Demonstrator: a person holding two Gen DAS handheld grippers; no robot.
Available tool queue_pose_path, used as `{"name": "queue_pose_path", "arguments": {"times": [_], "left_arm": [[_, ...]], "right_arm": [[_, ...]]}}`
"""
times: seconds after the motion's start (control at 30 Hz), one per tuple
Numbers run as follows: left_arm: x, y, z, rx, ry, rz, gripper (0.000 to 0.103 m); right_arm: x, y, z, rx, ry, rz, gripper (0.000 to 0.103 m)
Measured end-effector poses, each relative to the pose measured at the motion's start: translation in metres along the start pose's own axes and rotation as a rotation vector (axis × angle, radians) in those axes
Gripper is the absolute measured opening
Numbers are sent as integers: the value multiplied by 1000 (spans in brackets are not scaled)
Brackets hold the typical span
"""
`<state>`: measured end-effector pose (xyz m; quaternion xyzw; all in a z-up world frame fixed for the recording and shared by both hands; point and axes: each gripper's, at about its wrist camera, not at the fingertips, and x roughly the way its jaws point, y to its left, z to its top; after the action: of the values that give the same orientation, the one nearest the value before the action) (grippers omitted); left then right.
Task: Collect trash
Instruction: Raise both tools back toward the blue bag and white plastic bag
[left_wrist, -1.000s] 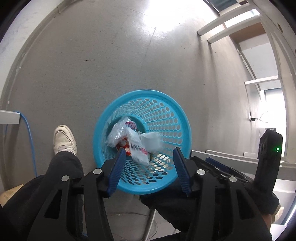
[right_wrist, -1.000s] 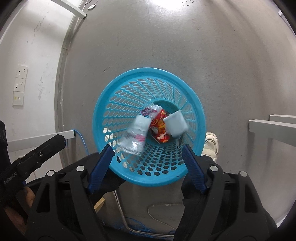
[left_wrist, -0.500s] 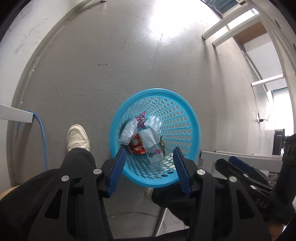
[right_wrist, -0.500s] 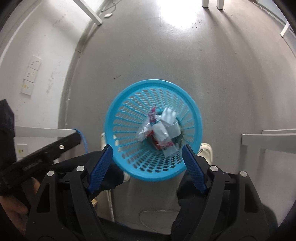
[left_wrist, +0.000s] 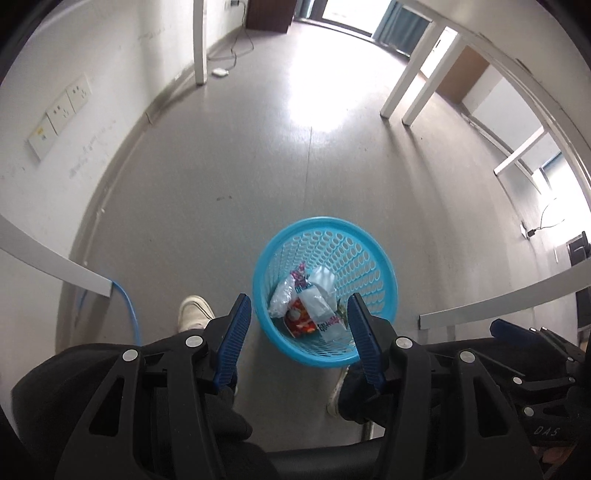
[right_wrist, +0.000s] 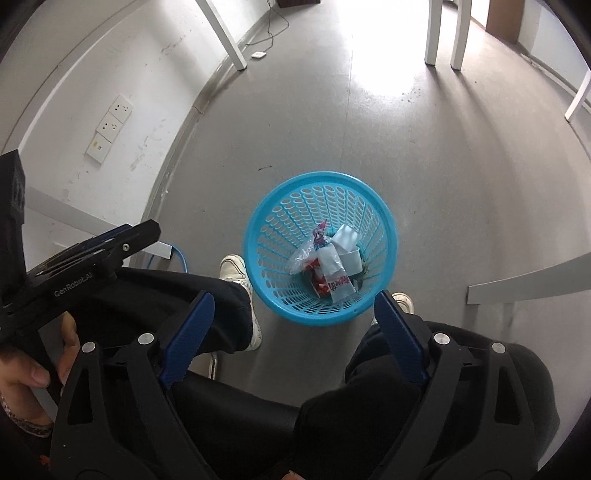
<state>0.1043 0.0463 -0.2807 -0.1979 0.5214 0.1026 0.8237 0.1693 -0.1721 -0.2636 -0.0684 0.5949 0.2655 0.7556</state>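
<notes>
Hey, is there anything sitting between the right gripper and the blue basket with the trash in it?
Nothing visible. In the right wrist view the open right gripper looks straight down on the blue basket, only bare floor between. The person's knees and shoes flank the basket without covering its opening.

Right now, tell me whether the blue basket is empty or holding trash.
Holding trash: the blue basket stands upright on the floor with wrappers piled at its bottom.

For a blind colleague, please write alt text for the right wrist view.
A round blue perforated plastic basket stands on the grey floor, holding crumpled plastic wrappers. The open right gripper is above it, empty, over the seated person's black trousers.
</notes>
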Motion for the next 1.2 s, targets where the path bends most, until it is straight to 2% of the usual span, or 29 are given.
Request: {"name": "queue_pose_path", "arguments": {"times": [0.07,0.1,0.2,0.33,0.47,0.73,0.9,1.07,1.2], "left_arm": [[-18,-5,-2,25,-37,2,57],[-28,-6,-4,34,-61,-2,61],[-58,-9,-12,54,-135,-19,64],[-92,-14,-22,96,-224,-19,64],[-129,-16,-29,106,-306,-71,66],[-194,-11,-45,100,-454,-127,67],[-234,-11,-45,84,-554,-146,67],[-269,-12,-38,112,-667,-106,68],[-284,-6,-27,92,-697,-125,69]], "right_arm": [[-14,4,-6,-27,-24,-20,86],[-21,7,-10,-42,-36,-30,87],[-39,11,-20,-68,-65,-31,88],[-70,17,-30,-80,-132,3,89],[-105,26,-40,-122,-209,20,91],[-169,44,-58,-168,-367,58,92],[-219,61,-57,-199,-499,76,92],[-256,62,-43,-179,-600,85,92],[-272,55,-20,-155,-638,77,92]]}}
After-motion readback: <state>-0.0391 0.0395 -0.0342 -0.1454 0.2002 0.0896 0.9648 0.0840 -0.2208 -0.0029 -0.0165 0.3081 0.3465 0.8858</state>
